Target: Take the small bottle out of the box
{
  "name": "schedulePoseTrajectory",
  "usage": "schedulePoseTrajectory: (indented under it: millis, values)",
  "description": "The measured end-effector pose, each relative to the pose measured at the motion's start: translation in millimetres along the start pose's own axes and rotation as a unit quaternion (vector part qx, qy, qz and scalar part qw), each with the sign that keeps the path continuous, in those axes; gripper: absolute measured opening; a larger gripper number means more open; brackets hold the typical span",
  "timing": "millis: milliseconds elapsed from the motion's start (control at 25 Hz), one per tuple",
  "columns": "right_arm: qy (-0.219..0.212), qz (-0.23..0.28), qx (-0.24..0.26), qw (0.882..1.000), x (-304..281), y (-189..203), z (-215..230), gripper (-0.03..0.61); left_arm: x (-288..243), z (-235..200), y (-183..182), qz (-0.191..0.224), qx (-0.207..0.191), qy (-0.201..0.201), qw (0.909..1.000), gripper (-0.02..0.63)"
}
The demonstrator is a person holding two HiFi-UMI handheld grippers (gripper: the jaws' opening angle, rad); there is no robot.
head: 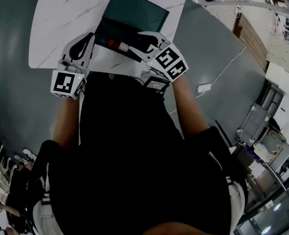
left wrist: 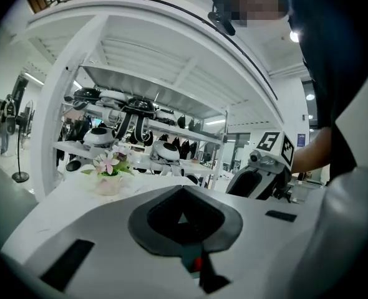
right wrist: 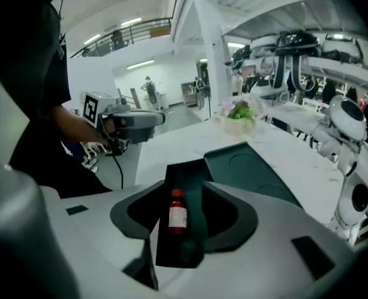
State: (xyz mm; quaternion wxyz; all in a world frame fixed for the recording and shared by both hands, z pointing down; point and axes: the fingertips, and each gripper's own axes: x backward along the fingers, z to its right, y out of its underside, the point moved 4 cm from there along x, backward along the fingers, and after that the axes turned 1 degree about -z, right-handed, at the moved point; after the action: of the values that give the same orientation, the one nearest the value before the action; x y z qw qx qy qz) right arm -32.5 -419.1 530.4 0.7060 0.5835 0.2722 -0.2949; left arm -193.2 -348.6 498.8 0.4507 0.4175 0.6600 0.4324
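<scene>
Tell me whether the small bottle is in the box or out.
In: the bottle lies on its side inside the open box, between the right gripper's parted jaws.

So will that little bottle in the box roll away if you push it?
Probably. The small bottle looks round and seems to lie on its side in the box, so a nudge could roll it, though the box walls should stop it. It looks tiny, so likely light. Its sides look smooth, so it might slip when squeezed.
</scene>
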Motion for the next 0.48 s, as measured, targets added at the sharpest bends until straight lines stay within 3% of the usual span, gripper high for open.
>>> schedulePoseTrajectory:
  millis: [240, 480]
  values:
    - [-0.047, -0.152, 0.005, 0.987, -44, 46, -27, 0.216, 13, -6, 25, -0.012, 0.025, 0.021, 0.9994, 0.015]
    - [-0.063, -0.214, -0.021, 0.975, -73, 67, -31, 0.217, 17, -17, 41, -0.019, 0.043, 0.037, 0.9982, 0.015]
